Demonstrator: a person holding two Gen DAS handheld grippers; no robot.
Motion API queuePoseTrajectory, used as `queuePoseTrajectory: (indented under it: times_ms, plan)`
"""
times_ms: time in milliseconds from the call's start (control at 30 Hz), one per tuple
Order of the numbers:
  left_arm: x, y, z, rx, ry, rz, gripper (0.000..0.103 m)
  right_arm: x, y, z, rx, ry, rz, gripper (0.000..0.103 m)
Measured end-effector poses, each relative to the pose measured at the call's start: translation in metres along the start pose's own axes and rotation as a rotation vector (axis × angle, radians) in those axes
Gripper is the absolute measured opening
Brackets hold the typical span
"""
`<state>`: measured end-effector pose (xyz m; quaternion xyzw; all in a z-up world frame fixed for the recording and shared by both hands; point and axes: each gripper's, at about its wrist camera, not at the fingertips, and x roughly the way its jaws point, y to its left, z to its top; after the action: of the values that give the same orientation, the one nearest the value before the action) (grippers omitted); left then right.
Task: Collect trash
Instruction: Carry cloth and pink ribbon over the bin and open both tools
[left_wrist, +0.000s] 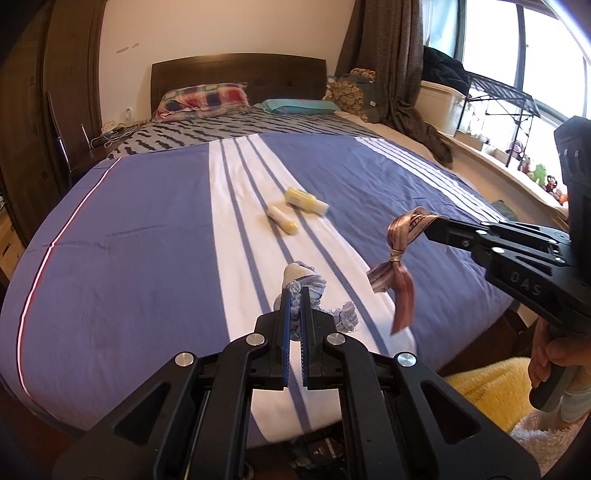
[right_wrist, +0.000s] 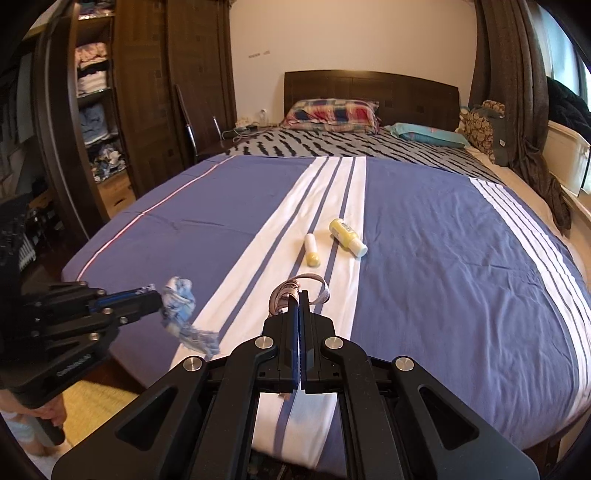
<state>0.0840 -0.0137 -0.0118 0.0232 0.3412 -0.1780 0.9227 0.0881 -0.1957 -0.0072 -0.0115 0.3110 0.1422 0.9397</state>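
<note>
My left tool (left_wrist: 294, 295) is clamped on a frayed blue cloth scrap (left_wrist: 301, 282) and my right tool (right_wrist: 299, 299) pinches only the loop of a knotted ribbon (left_wrist: 397, 258), both above the near bed (left_wrist: 129, 240), so the ribbon's tails, seemingly dangling, could slip free.

The left tongs (left_wrist: 294, 301) pinch a frayed blue rag (left_wrist: 301, 282) above the bed (left_wrist: 129, 240); the right tongs (left_wrist: 430, 226) hold a knotted brown ribbon (left_wrist: 397, 258). Two yellow tubes (left_wrist: 295, 208) lie on the white stripe.
</note>
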Motion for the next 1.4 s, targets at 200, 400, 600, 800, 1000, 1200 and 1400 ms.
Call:
queuePoseTrajectory:
  times_ms: [200, 400, 600, 800, 1000, 1200, 1400]
  plan:
    - [-0.020, -0.014, -0.030, 0.006, 0.007, -0.020, 0.003, -0.036, 0.007, -0.033, 0.010, -0.016, 0.015, 0.002]
    - [-0.031, -0.025, -0.061, 0.007, 0.024, -0.038, 0.003, -0.050, 0.011, -0.068, 0.023, 0.003, 0.034, 0.002]
    - [-0.022, -0.034, -0.097, -0.001, 0.086, -0.065, 0.003, -0.047, 0.010, -0.103, 0.047, 0.057, 0.054, 0.002]
    - [0.000, -0.032, -0.137, -0.038, 0.177, -0.091, 0.003, -0.025, 0.009, -0.141, 0.058, 0.160, 0.063, 0.002]
    - [0.031, -0.027, -0.170, -0.070, 0.272, -0.110, 0.003, 0.006, 0.008, -0.176, 0.069, 0.276, 0.059, 0.002]
    - [0.061, -0.021, -0.200, -0.094, 0.365, -0.116, 0.003, 0.036, 0.008, -0.207, 0.094, 0.374, 0.081, 0.002]
    - [0.100, -0.020, -0.228, -0.096, 0.478, -0.121, 0.003, 0.065, 0.010, -0.233, 0.124, 0.471, 0.095, 0.002]
